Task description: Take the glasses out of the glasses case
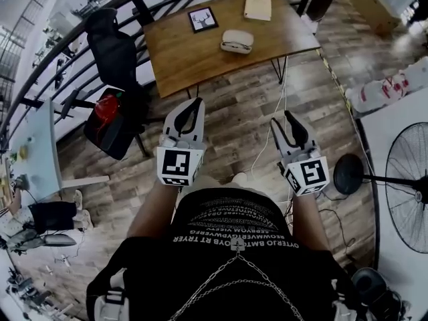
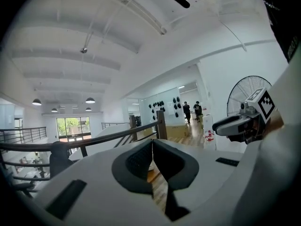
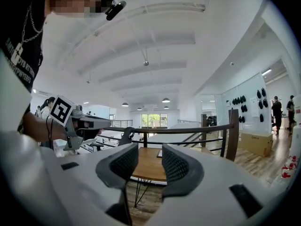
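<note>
The pale oval glasses case (image 1: 237, 41) lies shut on the wooden table (image 1: 180, 55), far ahead of both grippers; no glasses show. My left gripper (image 1: 198, 103) is held near my body over the floor, its jaws meeting at the tips with nothing between them, as the left gripper view (image 2: 152, 146) also shows. My right gripper (image 1: 281, 118) hangs level with it, its jaws apart and empty. In the right gripper view (image 3: 149, 161) the table (image 3: 148, 169) appears through the gap. Each gripper shows in the other's view: the right gripper (image 2: 242, 124), the left gripper (image 3: 89, 122).
A framed picture (image 1: 202, 19) and a tan notebook (image 1: 257, 7) also lie on the table. A black office chair (image 1: 115, 49) stands left of it, beside a curved railing (image 1: 60, 45). A standing fan (image 1: 408, 186) is at the right. Wooden floor lies between me and the table.
</note>
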{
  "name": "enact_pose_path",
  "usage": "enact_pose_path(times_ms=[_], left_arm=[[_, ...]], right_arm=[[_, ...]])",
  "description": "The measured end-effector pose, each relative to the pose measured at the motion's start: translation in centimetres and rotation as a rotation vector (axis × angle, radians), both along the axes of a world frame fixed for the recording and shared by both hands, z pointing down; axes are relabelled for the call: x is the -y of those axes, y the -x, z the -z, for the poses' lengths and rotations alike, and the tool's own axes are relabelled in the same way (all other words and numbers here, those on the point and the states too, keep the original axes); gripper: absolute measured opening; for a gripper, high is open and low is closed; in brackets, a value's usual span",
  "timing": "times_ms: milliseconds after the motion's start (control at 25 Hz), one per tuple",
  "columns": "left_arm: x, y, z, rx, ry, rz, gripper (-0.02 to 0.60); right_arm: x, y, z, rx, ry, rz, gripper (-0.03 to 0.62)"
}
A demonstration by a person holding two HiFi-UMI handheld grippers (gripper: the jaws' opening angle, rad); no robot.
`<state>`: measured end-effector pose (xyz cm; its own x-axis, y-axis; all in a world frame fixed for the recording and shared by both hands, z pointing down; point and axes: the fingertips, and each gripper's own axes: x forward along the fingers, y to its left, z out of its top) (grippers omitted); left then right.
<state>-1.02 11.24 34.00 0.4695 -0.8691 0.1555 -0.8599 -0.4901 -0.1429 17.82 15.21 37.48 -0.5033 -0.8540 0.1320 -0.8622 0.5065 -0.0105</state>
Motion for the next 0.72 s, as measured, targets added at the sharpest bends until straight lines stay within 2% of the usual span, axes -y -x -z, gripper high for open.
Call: enact_pose_path(times_ms=[400, 720], left_arm=[[1.3, 1.1, 0.2, 0.016, 0.011, 0.025, 0.029], [4.6, 0.0, -0.4, 0.001, 0.014, -0.019, 0.029]], right_arm=[[2.0, 1.9, 0.1, -0.001, -0.001, 0.050, 0.150], [4.7, 1.6, 0.2, -0.011, 0.005, 0.033, 0.150]])
